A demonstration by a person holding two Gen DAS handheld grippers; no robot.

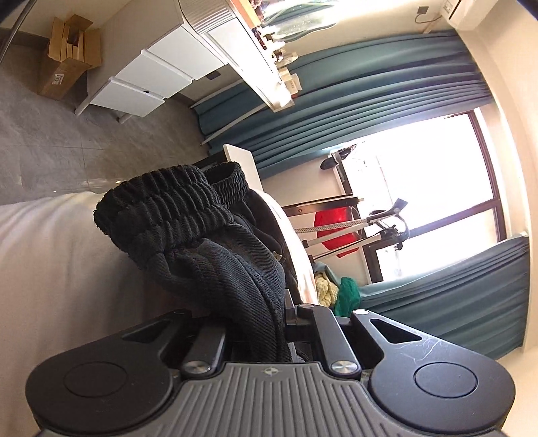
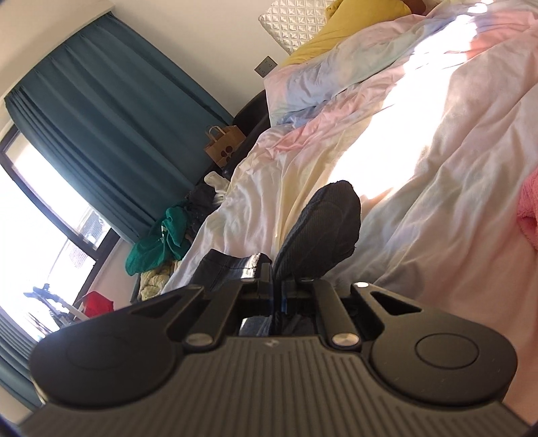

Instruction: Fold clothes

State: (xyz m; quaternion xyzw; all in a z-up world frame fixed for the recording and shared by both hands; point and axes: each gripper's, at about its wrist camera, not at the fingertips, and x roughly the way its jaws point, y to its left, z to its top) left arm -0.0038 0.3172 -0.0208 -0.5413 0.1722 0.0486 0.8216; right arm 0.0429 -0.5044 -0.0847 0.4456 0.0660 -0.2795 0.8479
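Waistband end first: left wrist view shows black garment [image 1: 201, 235], knit with a ribbed elastic waistband at 11 o'clock, bunched and rising out of the left tool [image 1: 269, 322], whose jaws are clamped together on a thick fold of it. Fabric drapes back over the tool body, so the hold looks deep, not a fingertip pinch. White bed [image 1: 60, 242] runs under it at 9 o'clock; white drawer unit [image 1: 151, 77] and cardboard box [image 1: 67, 57] sit on the floor at 10 to 11, teal curtains [image 1: 370, 101] and bright window fill 1 to 3. Right wrist view: right tool [image 2: 277, 289] also closed on the same dark cloth, a rounded flap [image 2: 322, 228] sticking up at 12 just past the jaws. Pastel duvet [image 2: 420, 151] spreads from 12 to 3, yellow pillow [image 2: 353, 23] at 1, pink fuzzy item [image 2: 528, 215] at 3, paper bag [image 2: 223, 144] and green clothes heap [image 2: 158, 235] at 9 to 10. Likely both tools grip opposite edges so the piece can be lifted clear of the bed, stretched flat, then laid for the first fold. Fold looks not yet made. Risk: bunched left grip may drag extra layers.
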